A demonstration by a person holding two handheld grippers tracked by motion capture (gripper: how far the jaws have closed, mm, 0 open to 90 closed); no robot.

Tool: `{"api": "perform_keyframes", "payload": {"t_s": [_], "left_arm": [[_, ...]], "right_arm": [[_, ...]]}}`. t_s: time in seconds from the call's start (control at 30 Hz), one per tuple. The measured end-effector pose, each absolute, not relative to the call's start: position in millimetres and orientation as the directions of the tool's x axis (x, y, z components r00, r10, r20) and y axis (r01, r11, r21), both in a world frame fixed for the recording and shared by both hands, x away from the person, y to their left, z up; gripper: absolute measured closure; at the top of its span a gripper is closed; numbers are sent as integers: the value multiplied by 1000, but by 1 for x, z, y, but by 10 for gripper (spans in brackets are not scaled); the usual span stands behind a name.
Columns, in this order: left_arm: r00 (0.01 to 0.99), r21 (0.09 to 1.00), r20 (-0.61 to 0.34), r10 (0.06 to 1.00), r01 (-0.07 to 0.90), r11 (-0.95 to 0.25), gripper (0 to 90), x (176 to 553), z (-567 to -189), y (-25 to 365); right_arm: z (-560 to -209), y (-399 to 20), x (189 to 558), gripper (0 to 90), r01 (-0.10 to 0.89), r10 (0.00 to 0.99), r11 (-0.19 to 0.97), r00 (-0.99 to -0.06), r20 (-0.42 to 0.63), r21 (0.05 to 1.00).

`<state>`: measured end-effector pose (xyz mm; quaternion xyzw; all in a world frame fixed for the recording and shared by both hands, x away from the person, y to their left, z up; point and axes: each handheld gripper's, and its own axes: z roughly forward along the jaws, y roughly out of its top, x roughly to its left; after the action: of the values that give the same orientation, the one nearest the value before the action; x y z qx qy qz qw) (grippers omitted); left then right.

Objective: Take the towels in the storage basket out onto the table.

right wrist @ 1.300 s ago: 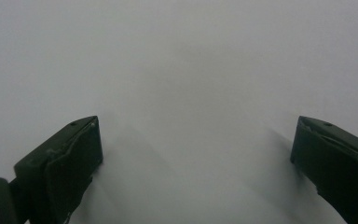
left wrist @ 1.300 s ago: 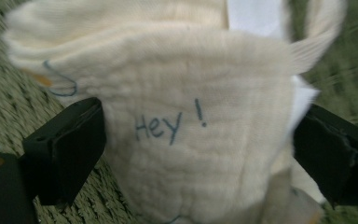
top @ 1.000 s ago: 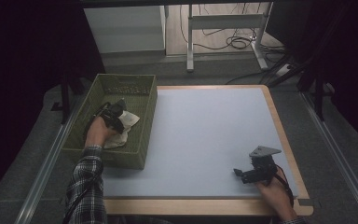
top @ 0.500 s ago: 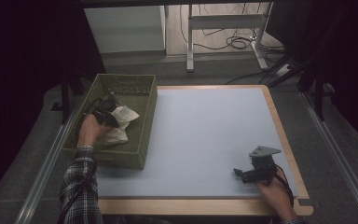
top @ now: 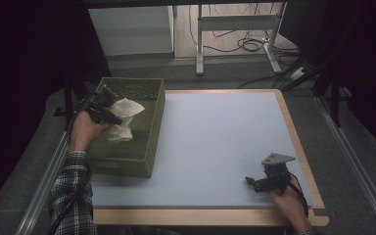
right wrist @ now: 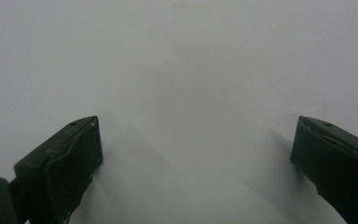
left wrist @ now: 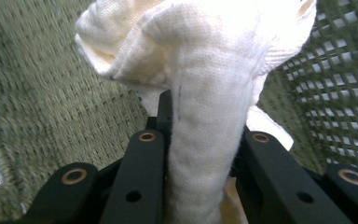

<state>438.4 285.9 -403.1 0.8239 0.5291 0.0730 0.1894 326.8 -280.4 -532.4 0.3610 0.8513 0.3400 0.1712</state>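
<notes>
Cloth is seen clamped between the jaws of the left gripper; in the left gripper view a thick white fold runs straight up between the two black jaws, so the cloth's long axis lies along the gripper's own pointing direction. The jaws have just been closing, with this fold between them, and are now pressed on it from both sides. In the high view the bunched cloth hangs at the gripper tip, raised over the green woven basket, its lower end still near the basket's interior. The basket stands at the left edge of the white table top, on the left hand's side.

Relation for the coming move, as judged: the cloth projects from the left gripper toward the open table surface to its right, and the basket wall lies between the cloth and that surface. The lower end would need to be lifted clear of the rim before any crossing; snagging on the weave is a possible fault.

Right gripper is seen resting low at the near right of the table, well apart from the cloth. Its jaws stand wide apart with bare table between them. The left hand is by far the nearer.
</notes>
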Motion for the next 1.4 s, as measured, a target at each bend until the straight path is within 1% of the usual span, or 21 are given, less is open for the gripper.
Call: {"api": "perform_keyframes", "payload": {"t_s": [0.43, 0.7, 0.77, 1.13, 1.23, 1.4], "left_arm": [[501, 443, -71, 863, 791, -423, 760, 432, -366, 265], [538, 473, -73, 840, 760, -446, 760, 432, -347, 243], [546, 475, -69, 835, 754, -454, 760, 433, -346, 240], [597, 498, -61, 800, 713, -494, 753, 441, -339, 195], [611, 492, -57, 790, 706, -510, 753, 443, -339, 189], [641, 490, -54, 765, 685, -540, 752, 447, -342, 166]], "right_arm": [[-532, -280, 327, 20, 498, 731, 508, -681, -46, 703], [-532, -280, 327, 20, 498, 731, 508, -681, -46, 703], [-532, -280, 327, 20, 498, 731, 507, -680, -46, 703], [-532, -280, 327, 20, 499, 732, 507, -680, -45, 703], [-532, -280, 327, 20, 499, 731, 507, -681, -44, 703], [-532, -280, 327, 20, 499, 731, 507, -681, -44, 703]]}}
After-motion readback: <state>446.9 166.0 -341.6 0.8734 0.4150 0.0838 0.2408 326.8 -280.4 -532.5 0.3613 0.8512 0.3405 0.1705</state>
